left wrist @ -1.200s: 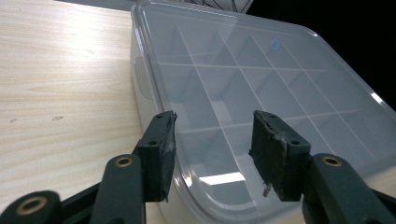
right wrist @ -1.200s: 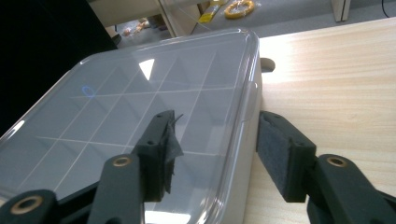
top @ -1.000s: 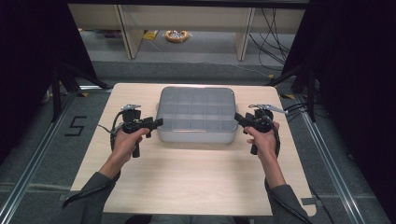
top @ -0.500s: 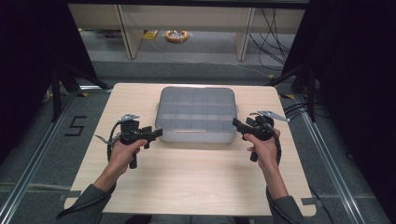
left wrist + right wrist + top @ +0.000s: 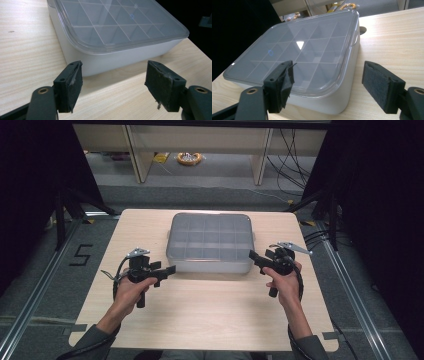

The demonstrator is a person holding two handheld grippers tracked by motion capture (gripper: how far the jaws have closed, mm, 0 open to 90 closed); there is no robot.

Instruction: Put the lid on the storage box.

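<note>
- Translucent plastic forms the lid (image 5: 212, 236) of a white box (image 5: 212, 265) divided into compartments, which is seen at the middle of the pale wooden worktop (image 5: 210, 315), toward its far half.
- The left claw (image 5: 167, 270) is held just off the box's near left corner, jaws spread wide and empty; in the left gripper view the box (image 5: 120, 57) lies ahead of the gap, apart from both pads (image 5: 75, 87).
- The right claw (image 5: 254, 258) is held near the box's near right corner, likewise spread and gripping nothing; in the right gripper view the lid (image 5: 299, 55) is looked across at its corner.
- No contact with the box is seen on either side.
- A slip is judged possible if only the thin lid rim is pinched, since the smooth plastic offers little purchase.
- The box could be pushed across the worktop or skewed if one claw arrives before the other.
- Compartments appear empty, though the frosted lid makes this uncertain.
</note>
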